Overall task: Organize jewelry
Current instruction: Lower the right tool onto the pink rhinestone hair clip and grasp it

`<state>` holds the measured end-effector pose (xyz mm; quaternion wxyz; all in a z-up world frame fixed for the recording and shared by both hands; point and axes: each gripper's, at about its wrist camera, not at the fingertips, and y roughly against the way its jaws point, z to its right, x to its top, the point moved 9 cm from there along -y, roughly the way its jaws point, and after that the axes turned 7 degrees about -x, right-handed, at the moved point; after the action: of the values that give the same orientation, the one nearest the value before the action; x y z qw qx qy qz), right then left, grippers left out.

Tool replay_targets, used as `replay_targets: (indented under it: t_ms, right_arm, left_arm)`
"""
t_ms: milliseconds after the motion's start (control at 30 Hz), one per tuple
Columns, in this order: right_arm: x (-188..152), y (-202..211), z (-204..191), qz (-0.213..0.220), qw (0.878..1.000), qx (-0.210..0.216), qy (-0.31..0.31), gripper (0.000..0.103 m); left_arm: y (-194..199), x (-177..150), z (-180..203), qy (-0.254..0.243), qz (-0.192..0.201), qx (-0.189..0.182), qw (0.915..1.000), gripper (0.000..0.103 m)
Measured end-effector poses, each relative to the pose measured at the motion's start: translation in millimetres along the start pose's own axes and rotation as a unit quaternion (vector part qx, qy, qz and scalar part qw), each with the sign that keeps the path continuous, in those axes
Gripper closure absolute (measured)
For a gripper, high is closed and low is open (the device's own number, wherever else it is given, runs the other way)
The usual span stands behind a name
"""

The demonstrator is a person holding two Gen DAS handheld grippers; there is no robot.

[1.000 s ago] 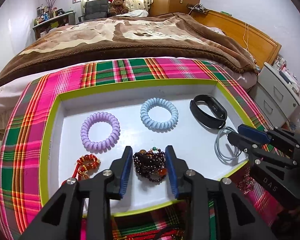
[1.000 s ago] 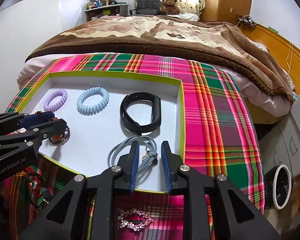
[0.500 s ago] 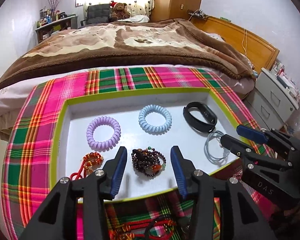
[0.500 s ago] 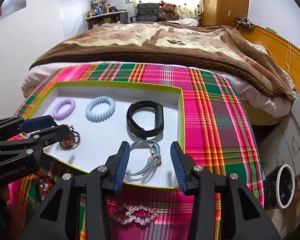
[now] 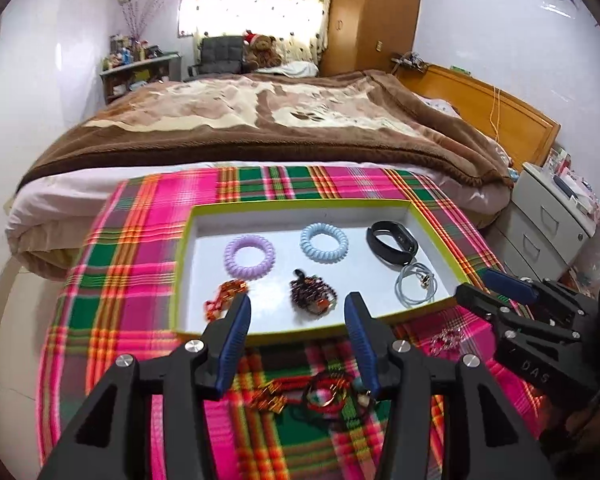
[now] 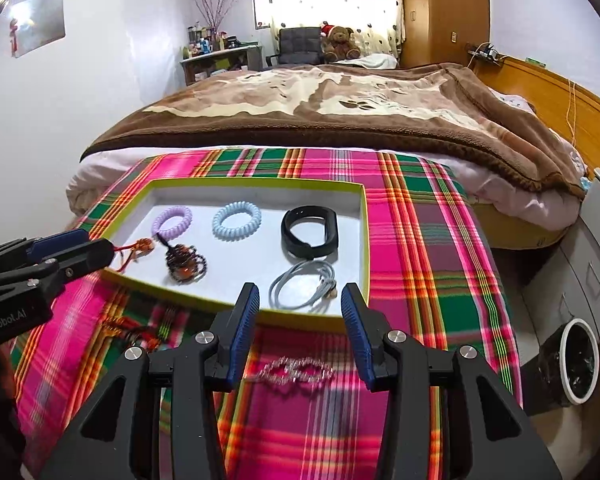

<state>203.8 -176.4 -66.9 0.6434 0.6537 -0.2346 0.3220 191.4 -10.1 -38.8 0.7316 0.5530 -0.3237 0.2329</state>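
A white tray with a lime-green rim [image 5: 300, 203] [image 6: 364, 240] lies on a plaid cloth. In it are a purple coil band [image 5: 250, 256] [image 6: 172, 220], a blue coil band [image 5: 324, 241] [image 6: 237, 226], a black wristband [image 5: 390, 242] [image 6: 310, 232], a grey cord loop [image 5: 414, 289] [image 6: 304, 290], a dark bead bracelet [image 5: 312, 296] [image 6: 184, 264] and a red-orange bead piece [image 5: 224, 298] [image 6: 138, 248]. My left gripper [image 5: 296, 316] is open and empty, above the tray's near rim. My right gripper [image 6: 300, 312] is open and empty, near the grey loop.
On the cloth in front of the tray lie a red and dark bead tangle [image 5: 320, 394] [image 6: 140, 334] and a sparkly rhinestone piece [image 6: 296, 372] [image 5: 446, 338]. A bed with a brown blanket [image 5: 260, 120] lies behind. Grey drawers [image 5: 548, 220] and a bin [image 6: 572, 364] stand at the right.
Both grippers have opened wider and drawn back and up from the tray. The dark bead bracelet and the grey loop stay in the tray. Loose jewelry in front of the tray has come into view.
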Motion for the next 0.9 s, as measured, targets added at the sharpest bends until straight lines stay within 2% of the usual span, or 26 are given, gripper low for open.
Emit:
replay_targets:
  t_ms: [267,467,700,900]
  right_arm:
    - [-15.3,21.0,8.3,0.004,1.0,0.006,-0.022,0.059]
    - [-30.3,28.2,25.4,0.001,0.999,0.003,-0.043,0.059]
    - [-56.0,13.4,48.0,-0.044,0.995,0.017,-0.087,0.059]
    - [-56.1,-3.7,28.2,-0.064,0.993,0.051,-0.082,0.059]
  left_arm:
    - [31.2,-19.2,-14.7,0.013,0.015,0.026,0.9995,0.052]
    - [51.6,-35.5,-23.2,0.037,0.026,0.003,0.999,0.052]
    - [63.7,-57.7,-39.4,0.087,0.033,-0.023,0.9954,0.048]
    - [61.3,-70.2,-53.6,0.102,0.024,-0.01,0.9944,0.048]
